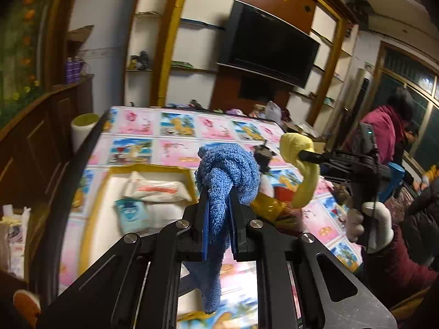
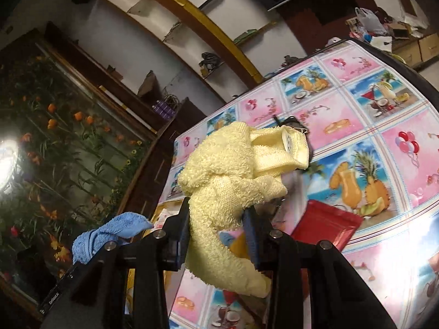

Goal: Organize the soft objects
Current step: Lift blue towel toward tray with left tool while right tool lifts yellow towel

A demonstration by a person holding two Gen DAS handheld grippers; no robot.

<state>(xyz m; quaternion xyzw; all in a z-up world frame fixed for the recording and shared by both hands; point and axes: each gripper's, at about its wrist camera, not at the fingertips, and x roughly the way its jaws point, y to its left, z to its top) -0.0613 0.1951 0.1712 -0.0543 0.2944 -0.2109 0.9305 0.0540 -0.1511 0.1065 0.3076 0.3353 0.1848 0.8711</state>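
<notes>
Shelves [image 1: 153, 41] and a dark television [image 1: 270, 45] line the far wall, and below them the worktop [image 1: 175, 134] wears a bright cloth of pink squares and fruit-drink pictures. Over on the left of the worktop sits a yellow-rimmed tray [image 1: 153, 169] with a white packet [image 1: 157, 189] and a small teal pack [image 1: 131, 215] lying inside it.

Moving to the middle: the left gripper [image 1: 219, 205] is raised above the worktop, its fingers [image 1: 203, 213] drawn narrow and clamped on the blue towel [image 1: 229, 172]. The towel's upper part is bunched into a knot-like wad above the fingertips, and a long tail hangs down between the gripper's arms.

Further right, the right gripper [image 2: 219, 224] is up in the air too, fingers [image 2: 251, 235] pinched on the yellow towel [image 2: 233, 175]. From its own camera the towel is twisted into a lump above the fingers with a folded corner poking out to the right, and a thick tail droops below. Seen from the left wrist, the yellow towel [image 1: 300, 161] hangs just right of the blue one, the two apart. Under it on the cloth lies a red pouch [image 2: 326, 227]. A white-gloved hand [image 1: 370, 224] grips the right handle, and at the far right a person in a maroon top [image 1: 384, 134] bends over.
</notes>
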